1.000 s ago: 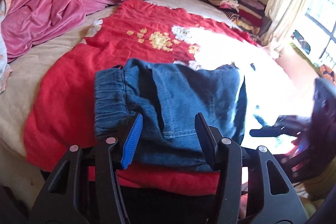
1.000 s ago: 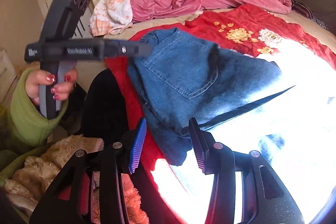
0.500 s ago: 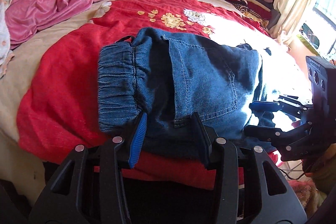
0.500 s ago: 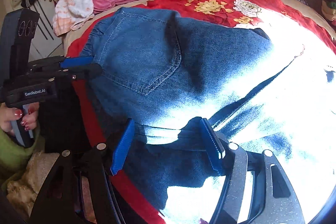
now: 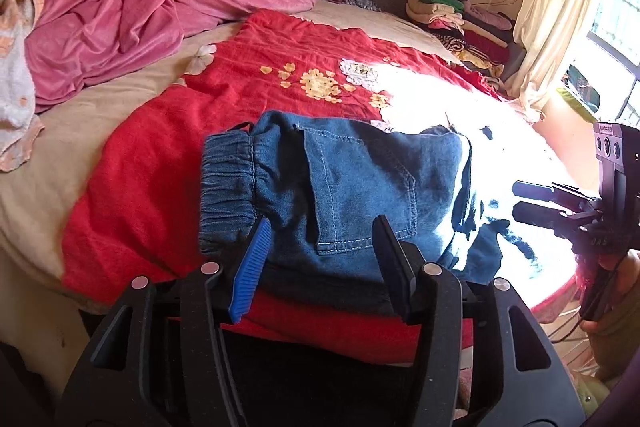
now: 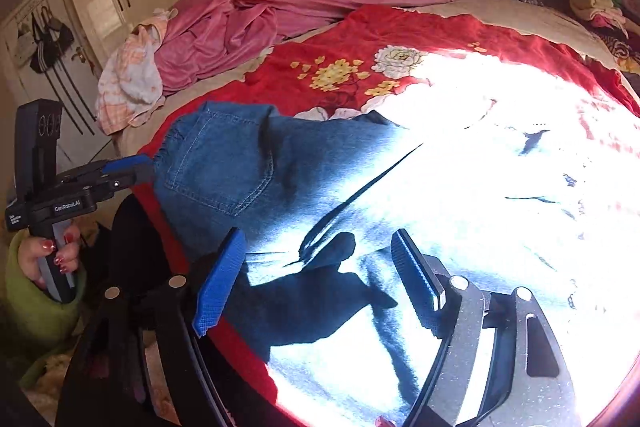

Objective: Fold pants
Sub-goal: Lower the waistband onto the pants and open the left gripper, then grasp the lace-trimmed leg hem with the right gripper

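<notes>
Denim pants (image 5: 352, 187), folded into a compact bundle, lie on a red floral blanket (image 5: 168, 163) at the near edge of the bed (image 5: 52, 163), with the elasticated waistband (image 5: 228, 183) at the bundle's left end and a stitched back pocket (image 5: 360, 187) facing up. In the right wrist view the same pants (image 6: 240, 171) extend rightward into a patch of strong sunlight that washes out their far end; detail there cannot be read. The left claw (image 5: 320, 247) is released, its blue-padded and black fingers spread apart just above the near edge of the bundle, holding nothing; whether the tips touch the cloth cannot be told. The right claw (image 6: 316, 267) is likewise released, jaws wide apart over the sunlit section of the denim, with no fabric between the pads. Each claw appears in the other's view: the right claw (image 5: 536, 199) at the right edge of the bed, the left claw (image 6: 124, 167) beside the waistband end, gripped by a hand (image 6: 48, 259) with red-painted nails and a green sleeve. A crumpled pink duvet (image 5: 132, 15) occupies the far left corner of the bed, a peach-and-white cloth (image 5: 16, 67) lies at the left edge, and a stack of folded clothes (image 5: 460, 15) rests at the far right corner, near a cream curtain (image 5: 556, 7).
</notes>
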{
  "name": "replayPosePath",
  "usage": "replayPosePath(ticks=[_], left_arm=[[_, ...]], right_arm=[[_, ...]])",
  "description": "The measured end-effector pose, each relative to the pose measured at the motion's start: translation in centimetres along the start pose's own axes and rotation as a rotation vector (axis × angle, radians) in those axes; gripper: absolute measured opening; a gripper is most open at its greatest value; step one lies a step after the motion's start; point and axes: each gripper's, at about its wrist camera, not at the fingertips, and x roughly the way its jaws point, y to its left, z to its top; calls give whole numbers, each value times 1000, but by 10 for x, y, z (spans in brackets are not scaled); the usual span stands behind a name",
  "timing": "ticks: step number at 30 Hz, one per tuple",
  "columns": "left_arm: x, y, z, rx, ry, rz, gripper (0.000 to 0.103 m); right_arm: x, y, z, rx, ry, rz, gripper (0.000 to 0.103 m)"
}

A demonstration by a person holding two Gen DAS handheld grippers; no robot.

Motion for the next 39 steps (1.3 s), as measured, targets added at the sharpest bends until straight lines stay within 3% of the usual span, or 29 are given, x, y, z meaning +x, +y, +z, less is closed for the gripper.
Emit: replayPosePath(ticks=[7,16,29,35,39], left_arm=[[-12,-27,8,59,-30,-47,52],[16,-70,6,124,48,-160,55],[85,-121,8,185,206,-317,54],[122,-128,19,170,264,-338,43],[138,-127,24,126,277,-366,26]], right_arm=[[-26,-33,4,64,-63,-67,79],[-49,-62,14,105,-134,-137,88],[-8,-94,62,122,-57,-203,88],[30,-106,94,70,17,-245,88],[58,-112,110,3,79,-278,88]])
